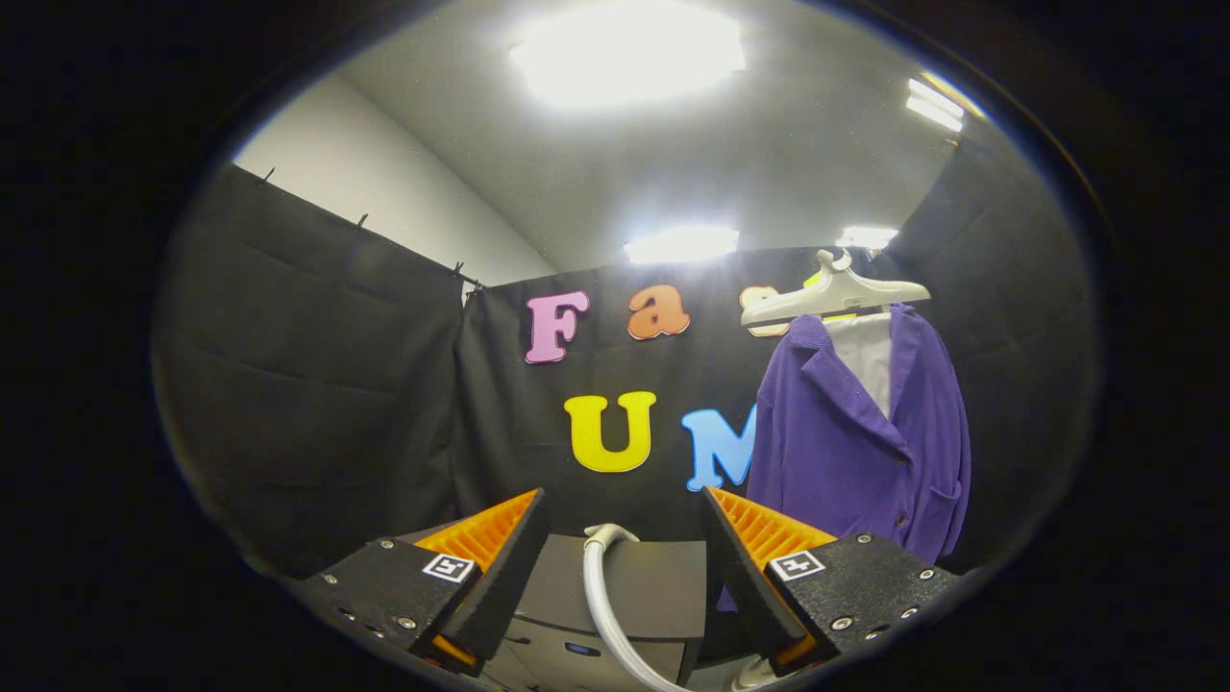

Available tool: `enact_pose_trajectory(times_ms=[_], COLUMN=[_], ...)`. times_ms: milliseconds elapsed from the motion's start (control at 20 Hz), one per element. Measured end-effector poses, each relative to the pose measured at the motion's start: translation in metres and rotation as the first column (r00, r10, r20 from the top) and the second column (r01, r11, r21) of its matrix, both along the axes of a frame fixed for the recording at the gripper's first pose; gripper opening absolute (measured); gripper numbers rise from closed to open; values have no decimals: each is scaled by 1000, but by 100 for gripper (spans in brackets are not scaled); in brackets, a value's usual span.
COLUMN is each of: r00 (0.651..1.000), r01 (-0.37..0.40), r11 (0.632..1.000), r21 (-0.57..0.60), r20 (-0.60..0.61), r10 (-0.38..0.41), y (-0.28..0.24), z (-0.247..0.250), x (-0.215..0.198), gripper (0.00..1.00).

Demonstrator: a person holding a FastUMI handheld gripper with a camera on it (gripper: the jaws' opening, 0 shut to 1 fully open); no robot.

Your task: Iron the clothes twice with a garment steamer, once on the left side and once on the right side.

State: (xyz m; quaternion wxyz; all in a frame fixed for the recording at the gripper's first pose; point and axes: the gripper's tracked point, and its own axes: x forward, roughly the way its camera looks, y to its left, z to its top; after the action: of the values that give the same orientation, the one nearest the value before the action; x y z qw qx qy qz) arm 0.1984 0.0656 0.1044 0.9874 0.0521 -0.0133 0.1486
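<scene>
The jaws (625, 538) stand wide apart, gripping nothing. Between them, lower down, a pale grey ribbed hose (603, 605) curves up from below and ends at a rounded tip over the top of a dark grey box-shaped unit (634, 581), which sits just ahead of the fingers; whether this unit is the steamer's base cannot be told. Beyond the right finger, a purple collared jacket (855, 442) hangs upright on a white plastic hanger (834, 293) in front of the black cloth wall (317, 384). A white lining or shirt (865, 360) shows in the jacket's open neck, and small dark buttons run down its front. The jacket's lower hem is hidden behind the right finger. Bright ceiling lights (629, 48) glare overhead.
</scene>
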Motion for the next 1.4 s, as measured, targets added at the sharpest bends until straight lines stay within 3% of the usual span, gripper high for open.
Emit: enact_pose_trajectory(times_ms=[250, 450, 650, 850, 1050, 1250, 1400], r00=[997, 985, 966, 915, 839, 773, 702], r01=[-56, -139, -158, -213, -257, -255, -253], r11=[998, 989, 986, 972, 959, 961, 962], r21=[1, 51, 57, 97, 120, 110, 106], r20=[-53, -99, -197, -328, -465, -574, -664], r10=[56, 144, 167, 233, 283, 270, 258], y=[20, 49, 71, 103, 122, 133, 139], z=[7, 10, -8, -34, -77, -116, -154], x=[68, 109, 159, 197, 228, 262, 274], gripper=[95, 95, 95, 94, 95, 95, 96])
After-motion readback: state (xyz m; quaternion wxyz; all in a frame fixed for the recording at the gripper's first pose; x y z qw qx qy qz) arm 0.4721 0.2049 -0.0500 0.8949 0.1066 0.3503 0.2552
